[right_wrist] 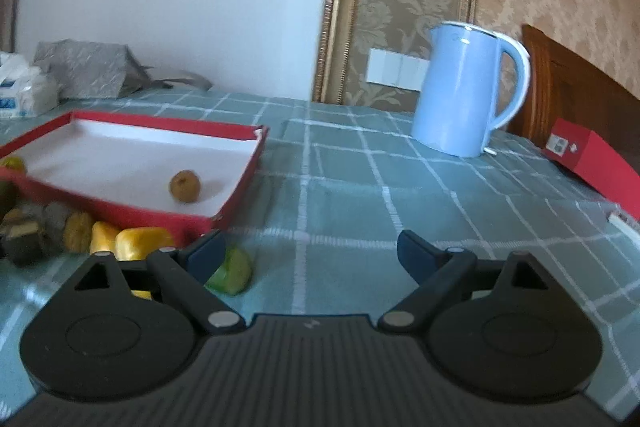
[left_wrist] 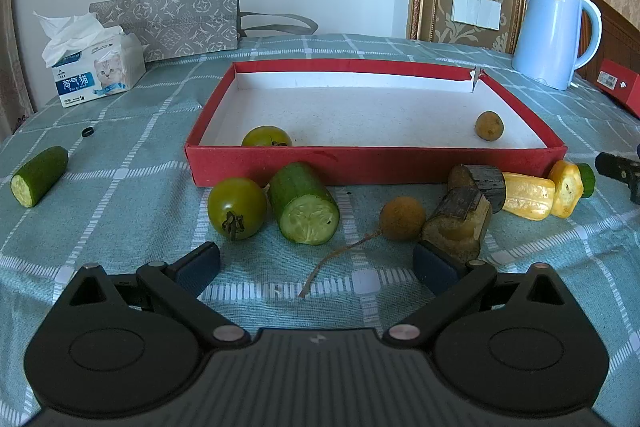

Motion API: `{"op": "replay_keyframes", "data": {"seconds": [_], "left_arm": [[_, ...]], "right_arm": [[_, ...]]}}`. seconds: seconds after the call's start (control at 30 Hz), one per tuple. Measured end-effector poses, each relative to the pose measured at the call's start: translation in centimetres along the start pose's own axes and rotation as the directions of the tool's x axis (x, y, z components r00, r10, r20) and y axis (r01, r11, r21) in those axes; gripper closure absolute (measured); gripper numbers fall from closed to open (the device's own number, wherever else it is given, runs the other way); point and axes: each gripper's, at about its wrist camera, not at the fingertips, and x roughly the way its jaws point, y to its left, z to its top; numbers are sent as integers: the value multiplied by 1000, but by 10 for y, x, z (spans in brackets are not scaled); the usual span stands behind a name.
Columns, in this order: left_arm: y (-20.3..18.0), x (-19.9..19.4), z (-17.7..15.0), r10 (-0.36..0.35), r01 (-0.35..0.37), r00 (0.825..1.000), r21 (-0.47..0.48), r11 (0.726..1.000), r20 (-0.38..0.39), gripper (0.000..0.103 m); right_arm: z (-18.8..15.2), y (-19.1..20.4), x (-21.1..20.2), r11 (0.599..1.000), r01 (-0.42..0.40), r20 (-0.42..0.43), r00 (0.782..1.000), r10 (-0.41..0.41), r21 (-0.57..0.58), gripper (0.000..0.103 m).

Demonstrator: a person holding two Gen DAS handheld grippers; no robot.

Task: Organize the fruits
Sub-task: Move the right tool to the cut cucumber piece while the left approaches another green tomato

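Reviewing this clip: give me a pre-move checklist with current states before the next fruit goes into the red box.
1. Left gripper open, nothing between its fingers: ok.
2. Right gripper open and empty: ok.
3. Red box has free floor space: ok.
4. Longan with stem ahead of the left gripper, unobstructed: ok.
5. All fruit boxed: not ok; only a green tomato and one longan are inside.
6. Right gripper aimed at a fruit: cannot tell.
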Motion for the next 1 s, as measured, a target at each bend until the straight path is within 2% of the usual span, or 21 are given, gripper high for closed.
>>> {"op": "replay_keyframes", "data": {"seconds": [0.17, 0.33, 0.6, 0.67, 0.73, 0.8, 0.87, 0.97, 1.0], "left_arm": [[0, 0, 0, 0, 0, 1000, 0, 1000, 0, 0], [0, 0, 0, 0, 0, 1000, 0, 1000, 0, 0], [0, 0, 0, 0, 0, 1000, 0, 1000, 0, 0], [0, 0, 0, 0, 0, 1000, 0, 1000, 0, 0], [0, 0, 0, 0, 0, 1000, 0, 1000, 0, 0], [0, 0, 0, 0, 0, 1000, 0, 1000, 0, 0], [0, 0, 0, 0, 0, 1000, 0, 1000, 0, 0], [0, 0, 0, 0, 0, 1000, -1, 1000, 1, 0], [0, 0, 0, -2, 2, 1000, -3, 1000, 2, 0]], "right_arm": [[-1, 10, 0, 998, -38, -11, 999, 38, -47, 12], [1, 13, 7, 995, -98, -50, 994, 97, -33, 12], [6, 27, 29, 995, -72, -118, 991, 63, -68, 11], [7, 28, 34, 996, -63, -132, 990, 54, -64, 4], [8, 27, 39, 998, -45, -144, 989, 37, -51, 0], [8, 23, 42, 998, -61, -159, 986, 55, -29, 0], [8, 17, 46, 997, -80, -180, 980, 81, 11, 0], [5, -2, 56, 981, -127, -220, 963, 158, 149, 0], [5, -2, 56, 980, -129, -218, 963, 161, 151, 0]]}}
